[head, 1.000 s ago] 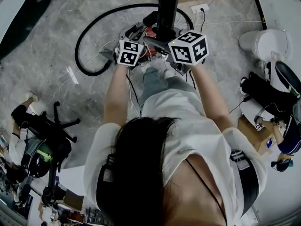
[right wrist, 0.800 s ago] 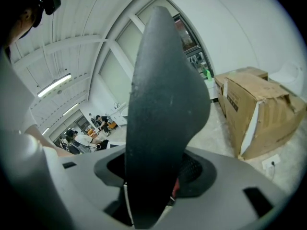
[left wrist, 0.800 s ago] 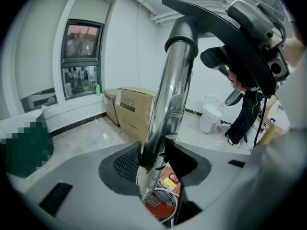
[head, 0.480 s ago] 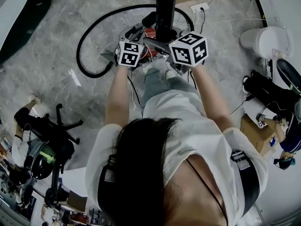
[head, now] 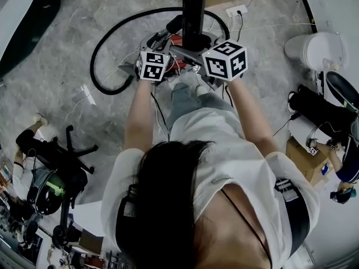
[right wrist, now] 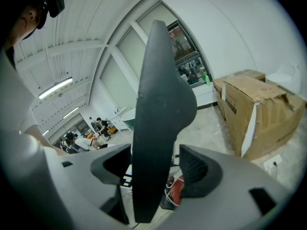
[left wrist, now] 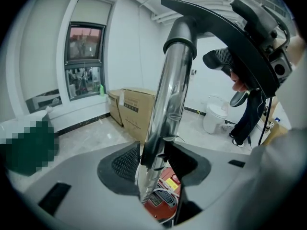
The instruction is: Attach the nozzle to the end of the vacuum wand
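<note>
Left gripper view: nozzle (left wrist: 225,28) looks seated on the vacuum wand (left wrist: 165,104) end toward 12 o'clock, left gripper (left wrist: 154,159) clenched on the tube; right gripper (right wrist: 156,166) jaws just opening, nozzle untouched between them, so probably only withdrawal remains.

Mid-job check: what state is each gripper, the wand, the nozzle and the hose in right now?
chrome metal vacuum wand: upright, clamped.
flat black plastic nozzle: appears seated on the wand's top end.
left gripper: shut on the wand.
right gripper: open; jaws have just been opening, nozzle between them, pads clear of it.
black vacuum hose: looped on the floor.
</note>
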Motion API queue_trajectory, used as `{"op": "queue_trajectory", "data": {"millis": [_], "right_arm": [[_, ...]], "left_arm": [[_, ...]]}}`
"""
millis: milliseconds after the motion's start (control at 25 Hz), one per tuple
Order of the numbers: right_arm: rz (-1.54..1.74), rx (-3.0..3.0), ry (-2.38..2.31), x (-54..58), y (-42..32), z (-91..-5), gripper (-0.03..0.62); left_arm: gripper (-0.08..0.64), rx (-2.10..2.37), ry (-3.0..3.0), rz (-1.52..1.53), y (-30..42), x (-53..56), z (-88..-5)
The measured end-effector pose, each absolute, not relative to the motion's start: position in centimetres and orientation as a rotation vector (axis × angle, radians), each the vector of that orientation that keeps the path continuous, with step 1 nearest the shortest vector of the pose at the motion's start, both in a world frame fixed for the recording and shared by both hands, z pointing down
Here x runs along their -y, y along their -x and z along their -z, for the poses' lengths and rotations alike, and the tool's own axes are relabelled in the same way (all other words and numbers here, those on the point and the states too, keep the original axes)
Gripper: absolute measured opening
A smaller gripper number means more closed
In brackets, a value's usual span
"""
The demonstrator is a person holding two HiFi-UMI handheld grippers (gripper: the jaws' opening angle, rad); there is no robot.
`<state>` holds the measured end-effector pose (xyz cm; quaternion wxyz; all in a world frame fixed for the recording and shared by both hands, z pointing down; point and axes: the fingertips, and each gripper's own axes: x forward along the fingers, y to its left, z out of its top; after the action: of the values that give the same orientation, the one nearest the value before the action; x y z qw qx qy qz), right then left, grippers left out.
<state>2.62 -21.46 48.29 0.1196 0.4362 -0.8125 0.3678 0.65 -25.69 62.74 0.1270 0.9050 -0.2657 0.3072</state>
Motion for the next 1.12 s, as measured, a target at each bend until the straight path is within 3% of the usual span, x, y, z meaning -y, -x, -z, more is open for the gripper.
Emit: {"op": "queue_trajectory", "data": {"millis": [1120], "right_arm": [[-1.05, 2.428, -1.308, 20.8, -3.5, -47.5, 0.336]], "left_arm": [[0.215, 0.832, -2.606, -0.885, 0.3, 25.3, -61.6]]}}
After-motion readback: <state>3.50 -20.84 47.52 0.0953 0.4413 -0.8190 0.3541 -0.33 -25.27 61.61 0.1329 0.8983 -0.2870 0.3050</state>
